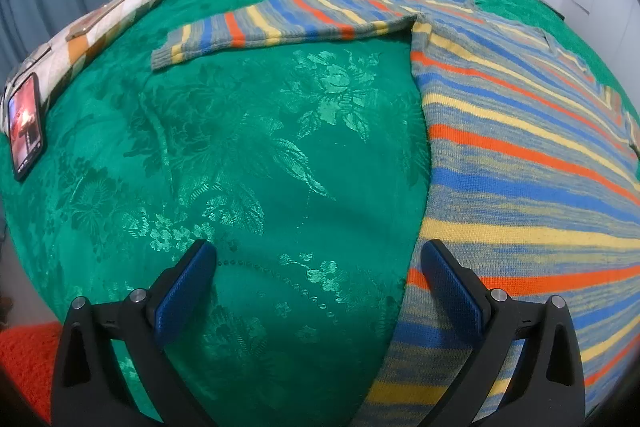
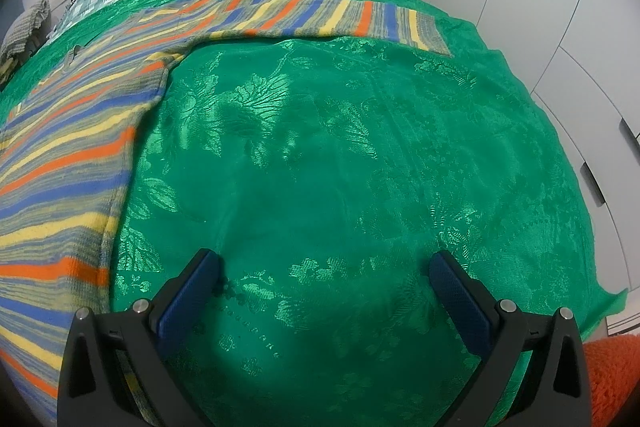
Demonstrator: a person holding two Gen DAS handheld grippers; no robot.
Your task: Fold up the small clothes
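Striped sweater (image 1: 520,155) lies flat on the bed (image 1: 260,167) between both grippers; left gripper (image 1: 318,267) nearer its side edge, right gripper (image 2: 326,275) over bare cover, fingers wide, empty

The sweater (image 1: 520,155) was grey with orange, blue and yellow stripes; the bedspread (image 1: 260,147) was green with a floral pattern.
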